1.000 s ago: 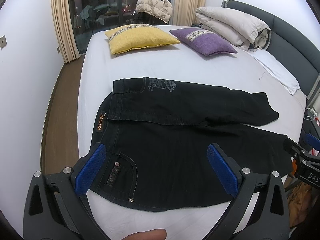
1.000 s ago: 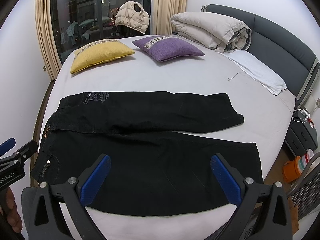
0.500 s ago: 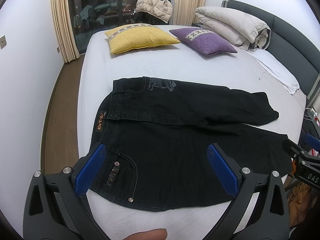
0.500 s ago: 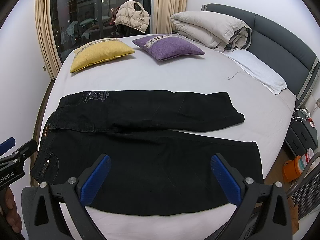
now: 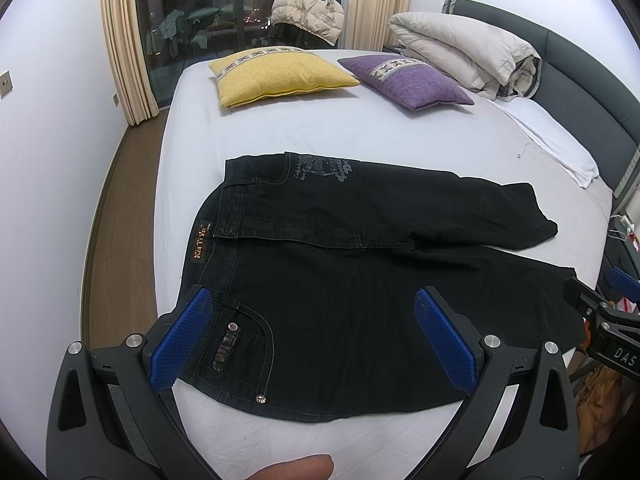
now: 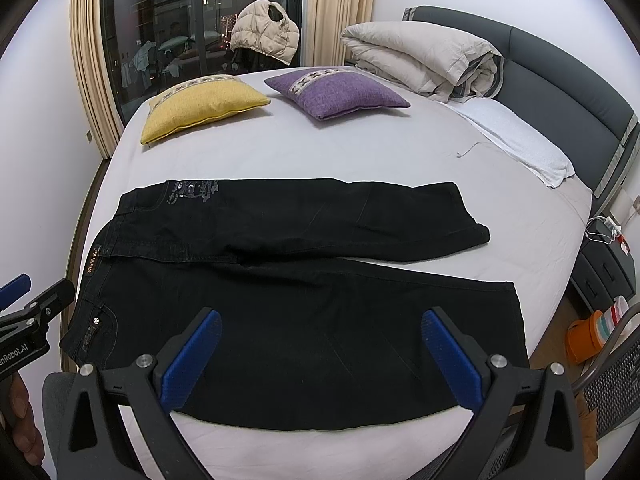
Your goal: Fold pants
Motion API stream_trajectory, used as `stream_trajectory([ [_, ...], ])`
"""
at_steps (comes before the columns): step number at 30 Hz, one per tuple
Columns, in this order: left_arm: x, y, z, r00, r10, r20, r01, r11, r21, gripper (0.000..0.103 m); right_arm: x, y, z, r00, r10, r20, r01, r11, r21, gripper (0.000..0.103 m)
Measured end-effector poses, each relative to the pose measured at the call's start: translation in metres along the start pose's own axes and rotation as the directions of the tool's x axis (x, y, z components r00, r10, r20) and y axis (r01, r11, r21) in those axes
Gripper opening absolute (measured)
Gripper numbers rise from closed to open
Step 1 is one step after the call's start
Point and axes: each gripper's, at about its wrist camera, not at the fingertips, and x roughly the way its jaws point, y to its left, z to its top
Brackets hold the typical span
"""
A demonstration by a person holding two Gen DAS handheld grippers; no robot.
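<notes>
Black pants lie flat on the white bed, waistband to the left, legs to the right; the far half is turned over onto itself. They also show in the right wrist view. My left gripper is open and empty, held above the near waist and pocket. My right gripper is open and empty, held above the near leg. Each gripper shows at the edge of the other's view: the right one, the left one.
A yellow pillow and a purple pillow lie at the far side of the bed. A rolled duvet sits by the grey headboard. A nightstand and an orange container stand at the right.
Both grippers have held nearly still, with only a slight drift of view. The pants have not moved.
</notes>
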Motion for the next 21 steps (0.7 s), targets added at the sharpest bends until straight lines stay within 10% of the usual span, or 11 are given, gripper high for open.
stream_trajectory([
  [21,0.007,-0.002,-0.003,1.000,0.010,-0.014,-0.010,1.000,0.001,0.103,0.011,0.002,-0.001,1.000,0.007,-0.024,-0.007,1.000,-0.004,0.103],
])
